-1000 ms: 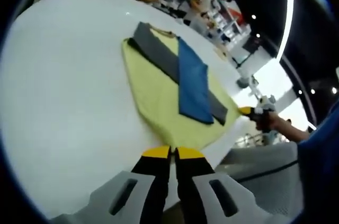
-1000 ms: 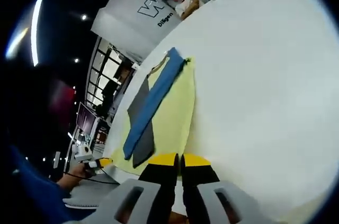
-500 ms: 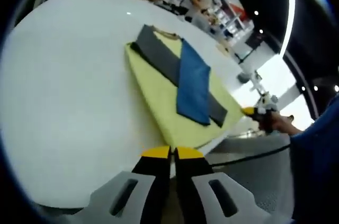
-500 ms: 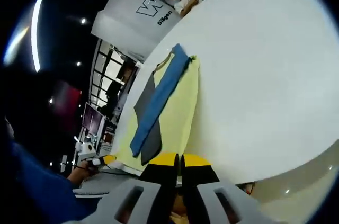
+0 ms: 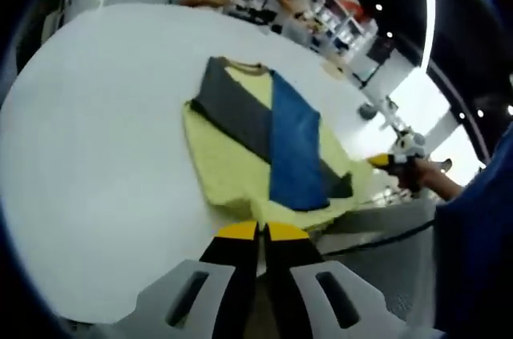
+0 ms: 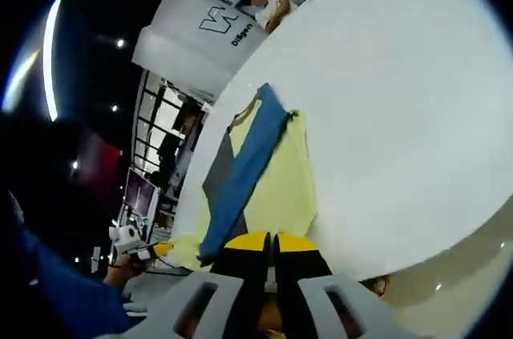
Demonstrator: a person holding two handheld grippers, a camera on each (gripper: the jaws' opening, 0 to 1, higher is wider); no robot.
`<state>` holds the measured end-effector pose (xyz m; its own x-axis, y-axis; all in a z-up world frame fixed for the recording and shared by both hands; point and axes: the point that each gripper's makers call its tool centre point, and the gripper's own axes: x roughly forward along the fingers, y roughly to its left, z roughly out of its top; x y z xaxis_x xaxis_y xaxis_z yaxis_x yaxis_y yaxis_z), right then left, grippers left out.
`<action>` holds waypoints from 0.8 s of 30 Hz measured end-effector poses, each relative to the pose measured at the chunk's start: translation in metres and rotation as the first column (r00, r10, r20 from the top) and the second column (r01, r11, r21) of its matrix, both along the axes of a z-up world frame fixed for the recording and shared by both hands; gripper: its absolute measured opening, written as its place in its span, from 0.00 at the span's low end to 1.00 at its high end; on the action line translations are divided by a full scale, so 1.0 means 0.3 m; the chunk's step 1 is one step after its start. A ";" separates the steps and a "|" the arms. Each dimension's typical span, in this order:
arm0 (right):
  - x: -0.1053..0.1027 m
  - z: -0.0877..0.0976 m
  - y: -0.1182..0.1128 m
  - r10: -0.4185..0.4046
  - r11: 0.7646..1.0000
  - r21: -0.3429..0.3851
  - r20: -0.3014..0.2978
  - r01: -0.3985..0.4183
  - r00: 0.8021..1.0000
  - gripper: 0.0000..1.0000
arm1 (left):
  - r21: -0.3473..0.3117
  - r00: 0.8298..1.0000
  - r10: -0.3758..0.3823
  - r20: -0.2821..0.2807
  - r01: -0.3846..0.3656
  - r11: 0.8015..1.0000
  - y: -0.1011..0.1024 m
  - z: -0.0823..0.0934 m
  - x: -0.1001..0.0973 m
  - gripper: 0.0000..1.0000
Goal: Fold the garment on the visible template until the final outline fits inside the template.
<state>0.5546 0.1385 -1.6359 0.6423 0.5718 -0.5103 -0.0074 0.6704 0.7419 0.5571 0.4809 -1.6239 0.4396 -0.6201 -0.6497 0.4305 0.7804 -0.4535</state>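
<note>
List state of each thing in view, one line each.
yellow garment: on the white table, sleeves folded in, bottom hem lifted at both corners.
blue sleeve: folded diagonally across the front, on top.
grey sleeve: folded diagonally, under the blue one.
left gripper: shut on the hem.
right gripper: shut on the hem.
white table: flat; no template outline discernible.

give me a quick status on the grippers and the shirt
Left gripper and right gripper both shut on the yellow shirt's near hem. Sleeves folded across. White table, nothing in the way.
</note>
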 end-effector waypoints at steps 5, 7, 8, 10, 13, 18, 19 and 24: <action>0.154 0.051 -0.003 -0.008 0.999 -0.048 0.111 0.014 0.994 0.00 | 0.024 0.995 0.019 0.103 -0.022 0.999 0.010 0.046 0.142 0.00; 0.208 0.050 -0.018 0.003 0.994 -0.110 0.135 0.012 0.991 0.00 | 0.024 0.991 0.037 0.131 -0.041 0.999 0.033 0.043 0.205 0.00; 0.236 0.050 -0.019 0.014 0.989 -0.151 0.144 0.008 0.990 0.00 | 0.019 0.987 0.055 0.149 -0.058 0.998 0.038 0.046 0.242 0.00; 0.258 0.050 -0.024 0.020 0.985 -0.172 0.155 0.008 0.988 0.00 | 0.015 0.985 0.063 0.158 -0.066 0.998 0.036 0.048 0.263 0.00; 0.365 0.046 -0.039 -0.005 0.983 -0.182 0.172 0.036 0.985 0.00 | 0.029 0.978 0.085 0.189 -0.092 0.995 0.020 0.049 0.367 0.00; 0.478 0.048 -0.038 0.026 0.964 -0.265 0.197 0.028 0.980 0.00 | 0.066 0.967 0.090 0.239 -0.108 0.992 0.018 0.059 0.487 0.00; 0.497 0.052 -0.039 0.026 0.962 -0.273 0.204 0.031 0.979 0.00 | 0.067 0.965 0.094 0.244 -0.113 0.991 0.017 0.061 0.504 0.00; 0.611 0.075 -0.061 0.029 0.949 -0.311 0.238 0.048 0.971 0.00 | 0.084 0.956 0.099 0.278 -0.127 0.988 0.020 0.078 0.597 0.00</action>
